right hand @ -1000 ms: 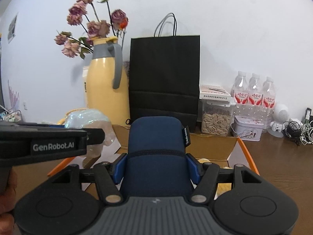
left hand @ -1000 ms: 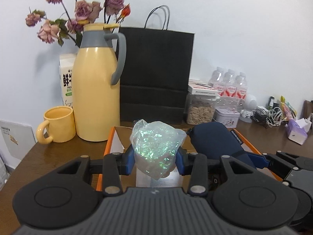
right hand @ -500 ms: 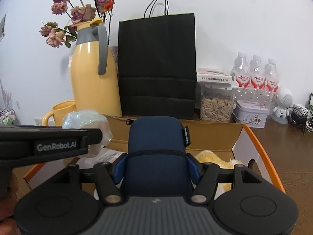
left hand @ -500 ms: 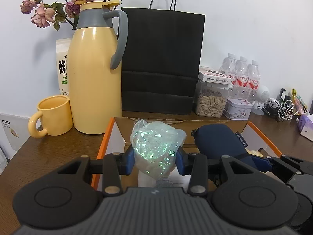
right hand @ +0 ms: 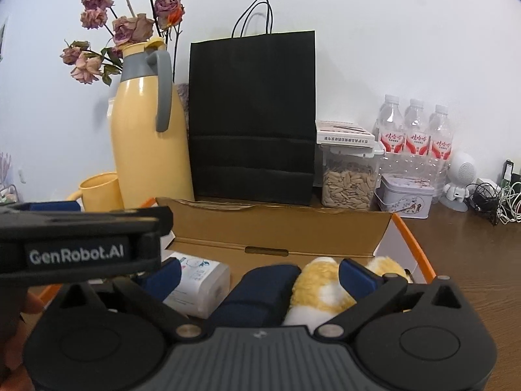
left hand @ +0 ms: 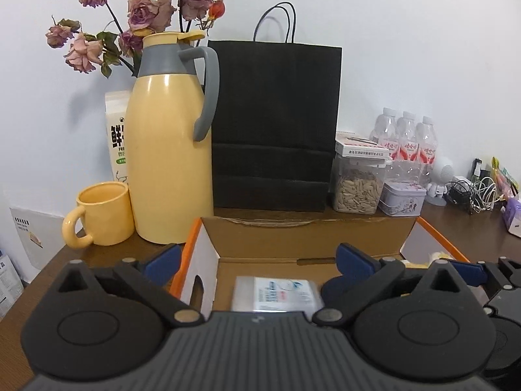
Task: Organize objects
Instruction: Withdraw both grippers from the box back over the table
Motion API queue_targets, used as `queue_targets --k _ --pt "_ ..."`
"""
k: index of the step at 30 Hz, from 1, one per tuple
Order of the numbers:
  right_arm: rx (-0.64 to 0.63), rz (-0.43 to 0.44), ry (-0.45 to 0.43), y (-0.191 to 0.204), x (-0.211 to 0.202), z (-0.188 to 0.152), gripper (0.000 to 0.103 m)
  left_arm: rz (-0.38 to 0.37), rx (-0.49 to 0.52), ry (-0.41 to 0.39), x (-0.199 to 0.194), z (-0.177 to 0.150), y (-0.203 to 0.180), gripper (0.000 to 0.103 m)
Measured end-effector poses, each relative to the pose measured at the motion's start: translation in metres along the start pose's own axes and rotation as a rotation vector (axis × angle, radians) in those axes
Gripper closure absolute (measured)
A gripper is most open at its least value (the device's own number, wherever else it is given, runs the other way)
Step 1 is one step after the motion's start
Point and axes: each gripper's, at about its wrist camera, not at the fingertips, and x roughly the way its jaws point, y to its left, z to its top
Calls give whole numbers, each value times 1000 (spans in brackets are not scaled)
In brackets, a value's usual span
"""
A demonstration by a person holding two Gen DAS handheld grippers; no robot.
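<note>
An open cardboard box with orange edges lies right in front of both grippers. My left gripper hangs over its left part, its jaws opening wide with nothing between the blue pads. A white packet lies in the box below it. The glittery bag is out of sight. My right gripper is over the box's right part, jaws also opening. The dark blue pouch lies loose under it, beside a yellow-white plush toy, and the pads do not press it.
Behind the box stand a yellow thermos jug, a yellow mug, a black paper bag, a jar of seeds, a tin and water bottles. Tangled cables lie at the far right.
Both grippers have opened. The glittery bag has left the left jaws and dropped from view. The blue pouch has left the right jaws and lies in the box.
</note>
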Motion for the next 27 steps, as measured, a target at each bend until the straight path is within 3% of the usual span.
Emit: queue_targets --k 13,21,27 --pt "-13 0 -16 -1 -13 0 0 -14 -35 -17 -15 5 4 0" --pt "-13 19 -81 -8 -67 -10 0 -66 -48 -58 -65 8 7 0" --pt "-25 19 -98 -16 -111 -26 0 -85 -54 -37 -102 -6 17 0"
